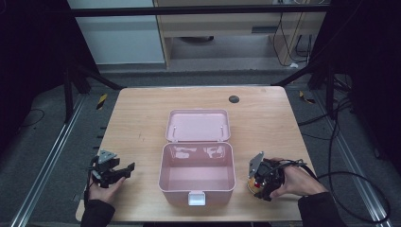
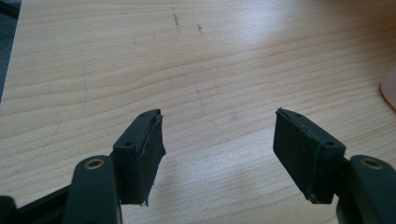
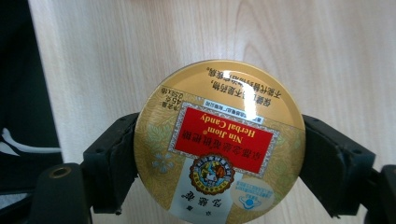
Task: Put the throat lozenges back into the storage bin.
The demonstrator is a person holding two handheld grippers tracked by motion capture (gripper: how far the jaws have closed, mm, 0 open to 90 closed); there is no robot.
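Round gold herbal candy tin (image 3: pixel 218 144) lies flat on the wooden table (image 3: pixel 327 56), clamped between the right gripper's (image 3: pixel 218 161) jaws. Left gripper (image 2: pixel 219 149): jaws apart over bare wood, beside the open pink box (image 1: pixel 197 172).

The bottom edge of the right gripper view is cutting off the near rim of the round candy tin (image 3: pixel 219 144), and its small print is reading too fine to make out. In the left gripper view, the right edge is clipping the pink box (image 2: pixel 390 91) to a sliver.
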